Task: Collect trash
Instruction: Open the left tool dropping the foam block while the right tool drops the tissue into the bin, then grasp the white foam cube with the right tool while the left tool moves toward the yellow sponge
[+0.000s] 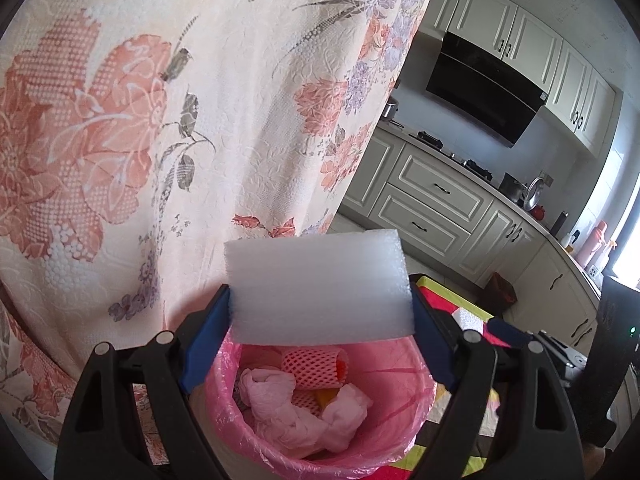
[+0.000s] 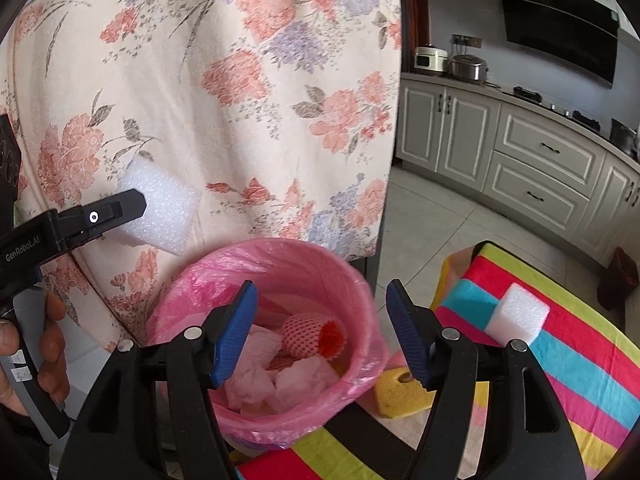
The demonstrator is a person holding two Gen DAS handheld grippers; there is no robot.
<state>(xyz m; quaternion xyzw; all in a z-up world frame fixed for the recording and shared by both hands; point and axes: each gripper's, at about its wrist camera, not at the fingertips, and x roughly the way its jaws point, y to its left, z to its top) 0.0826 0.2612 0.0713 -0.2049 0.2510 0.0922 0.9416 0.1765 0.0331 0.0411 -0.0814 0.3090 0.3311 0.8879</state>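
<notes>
White foam block (image 1: 320, 286) is sitting clamped between the left gripper's (image 1: 322, 320) blue pads, hanging just above the pink-lined bin (image 2: 360, 280), near its rim by the floral curtain (image 1: 200, 120). The right gripper (image 2: 322, 336) is hovering over the bin's mouth, jaws apart and gripping nothing. Another foam cube (image 2: 518, 314) and a yellow sponge (image 2: 400, 396) are waiting on the striped cloth (image 2: 580, 360) beside the bin.

Left gripper (image 1: 322, 312) clamps white foam block (image 1: 318, 286) — above pink-lined bin (image 1: 400, 432).
</notes>
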